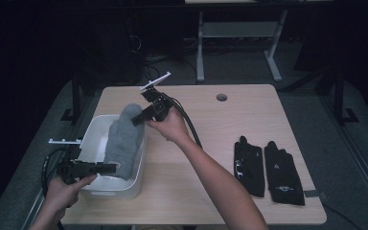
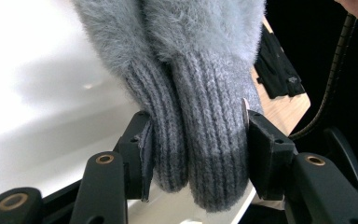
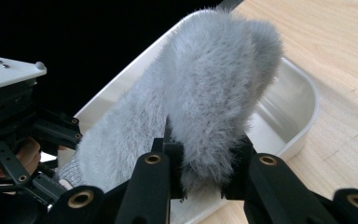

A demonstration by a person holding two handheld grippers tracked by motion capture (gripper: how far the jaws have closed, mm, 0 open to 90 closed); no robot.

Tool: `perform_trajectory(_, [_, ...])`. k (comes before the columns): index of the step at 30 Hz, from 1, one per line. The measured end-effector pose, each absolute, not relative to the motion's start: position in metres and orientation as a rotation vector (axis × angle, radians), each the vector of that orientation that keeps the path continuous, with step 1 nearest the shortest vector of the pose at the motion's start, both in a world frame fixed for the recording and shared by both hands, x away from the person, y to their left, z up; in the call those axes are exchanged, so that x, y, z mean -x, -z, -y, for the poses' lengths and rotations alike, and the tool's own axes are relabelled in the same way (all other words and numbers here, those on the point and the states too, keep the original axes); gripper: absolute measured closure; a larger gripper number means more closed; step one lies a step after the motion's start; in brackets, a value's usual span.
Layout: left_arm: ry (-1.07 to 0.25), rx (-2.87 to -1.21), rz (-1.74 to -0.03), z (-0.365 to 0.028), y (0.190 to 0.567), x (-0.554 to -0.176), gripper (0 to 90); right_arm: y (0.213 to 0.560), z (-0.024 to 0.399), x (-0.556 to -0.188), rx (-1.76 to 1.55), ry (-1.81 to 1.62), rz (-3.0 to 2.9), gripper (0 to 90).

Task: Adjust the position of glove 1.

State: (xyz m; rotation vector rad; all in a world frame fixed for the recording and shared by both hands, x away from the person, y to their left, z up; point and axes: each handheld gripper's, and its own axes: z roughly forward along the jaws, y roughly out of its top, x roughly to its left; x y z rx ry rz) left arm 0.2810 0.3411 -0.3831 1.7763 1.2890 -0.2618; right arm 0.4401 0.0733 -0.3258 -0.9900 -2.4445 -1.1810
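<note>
Grey fuzzy mittens, a pair laid together, stretch over the white plastic bin at the bench's left side, their fluffy tips raised above the far rim and their ribbed cuffs at the near end. The left hand-held gripper is clamped on both knitted cuffs, its pads pressing in from either side. The right hand-held gripper pinches the fluffy tip end between its pads. Inside the bin, the bare white floor shows beneath the mittens. Two black gloves lie flat side by side on the bench's right part, well apart from the bin.
</note>
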Motion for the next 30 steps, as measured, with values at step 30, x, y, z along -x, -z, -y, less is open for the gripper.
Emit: perform_trajectory(30, [0.243,-1.895,-1.367,-0.336,0.402,-0.287,46.0,0.361,-0.091,-0.444,1.005,1.078,2.513,74.9])
